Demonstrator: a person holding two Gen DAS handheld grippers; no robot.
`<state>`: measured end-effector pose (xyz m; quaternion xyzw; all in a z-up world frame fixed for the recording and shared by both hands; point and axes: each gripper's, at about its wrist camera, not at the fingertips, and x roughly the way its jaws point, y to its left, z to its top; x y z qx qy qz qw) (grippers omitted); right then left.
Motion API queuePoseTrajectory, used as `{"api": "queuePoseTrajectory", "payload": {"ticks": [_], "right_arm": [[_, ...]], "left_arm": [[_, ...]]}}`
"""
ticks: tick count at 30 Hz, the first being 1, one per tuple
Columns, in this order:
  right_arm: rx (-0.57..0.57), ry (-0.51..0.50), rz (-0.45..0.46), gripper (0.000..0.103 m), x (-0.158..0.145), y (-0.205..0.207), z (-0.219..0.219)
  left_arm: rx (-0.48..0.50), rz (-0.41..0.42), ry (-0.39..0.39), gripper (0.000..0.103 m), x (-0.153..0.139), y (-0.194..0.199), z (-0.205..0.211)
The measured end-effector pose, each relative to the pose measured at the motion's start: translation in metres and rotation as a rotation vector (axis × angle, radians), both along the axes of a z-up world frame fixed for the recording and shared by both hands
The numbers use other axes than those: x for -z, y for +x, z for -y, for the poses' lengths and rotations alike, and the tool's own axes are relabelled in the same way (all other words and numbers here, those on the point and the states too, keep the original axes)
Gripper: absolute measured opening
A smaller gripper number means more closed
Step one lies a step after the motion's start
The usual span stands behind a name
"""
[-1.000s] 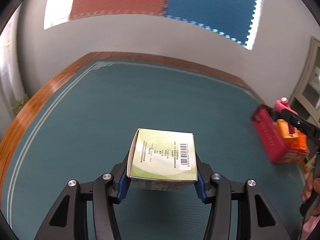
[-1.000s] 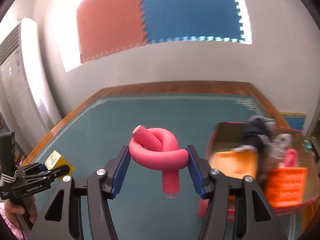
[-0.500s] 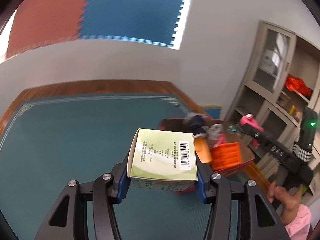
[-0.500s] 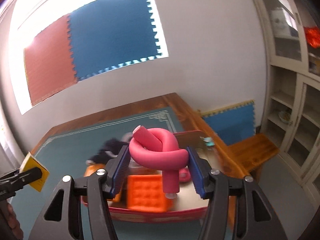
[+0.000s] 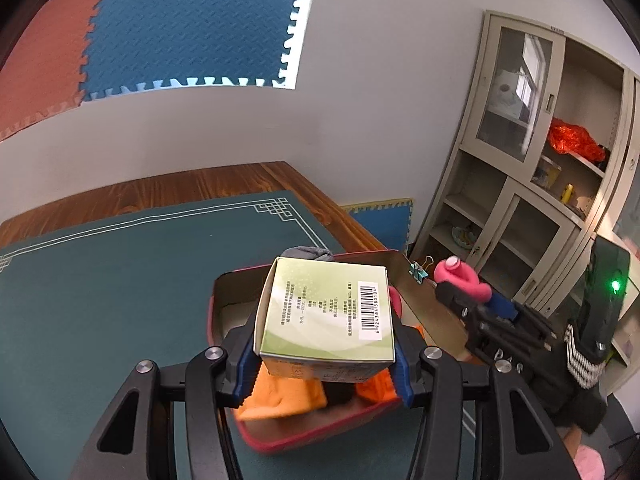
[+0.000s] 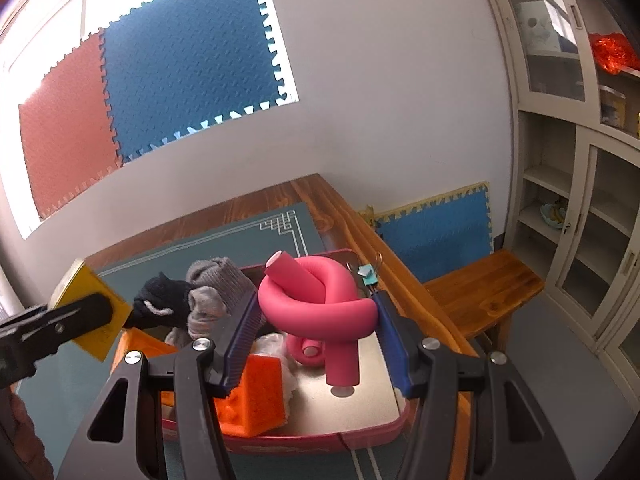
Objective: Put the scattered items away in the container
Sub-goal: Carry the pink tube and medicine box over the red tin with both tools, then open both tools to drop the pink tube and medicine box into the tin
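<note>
A pale wall [image 6: 400, 100] is hung with red and blue foam mats [image 6: 192, 68]. The wooden worktop [image 5: 192, 186] is covered by a green mat [image 5: 120, 272]. Beige cabinets [image 5: 532, 184] are seen past its right edge, with a wooden bench [image 6: 484, 284] alongside.

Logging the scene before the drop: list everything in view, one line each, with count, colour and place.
carton: one, green-white, in left gripper above container
foam knot: one, pink, in right gripper above container
container: one, red-rimmed, on mat
blocks: two or more, orange, in container
socks: several, grey and black, in container
binder clip: one, teal, container's far rim
mat: one, teal, on wooden table
cabinet: one, beige, right wall
left gripper: shut on carton
right gripper: shut on foam knot
</note>
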<state>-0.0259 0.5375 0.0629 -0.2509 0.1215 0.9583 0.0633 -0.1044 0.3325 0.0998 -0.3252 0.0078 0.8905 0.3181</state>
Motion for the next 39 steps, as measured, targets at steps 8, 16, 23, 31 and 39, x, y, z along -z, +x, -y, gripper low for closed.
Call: {"api": "queuePoseTrajectory", "payload": {"ticks": [8,16,23,31,39], "right_arm": [[0.008,-0.008,0.012,0.063,0.005,-0.002,-0.006],[0.020,0.003,0.005,0.079,0.004,0.000,-0.006],[0.043,-0.013,-0.021,0.079,0.001,0.007,-0.011],[0.058,-0.011,-0.052,0.079,-0.006,0.015,-0.012],[0.053,-0.006,-0.084,0.079,-0.012,0.021,-0.008]], "left_arm": [[0.017,0.020,-0.015,0.055,0.013,-0.011,-0.024],[0.004,0.027,-0.014,0.069,0.020,-0.015,-0.029],[-0.005,0.021,0.002,0.074,0.015,-0.014,-0.026],[-0.029,0.011,0.022,0.074,0.009,-0.013,-0.021],[-0.066,-0.014,0.051,0.074,-0.005,-0.011,-0.006]]}}
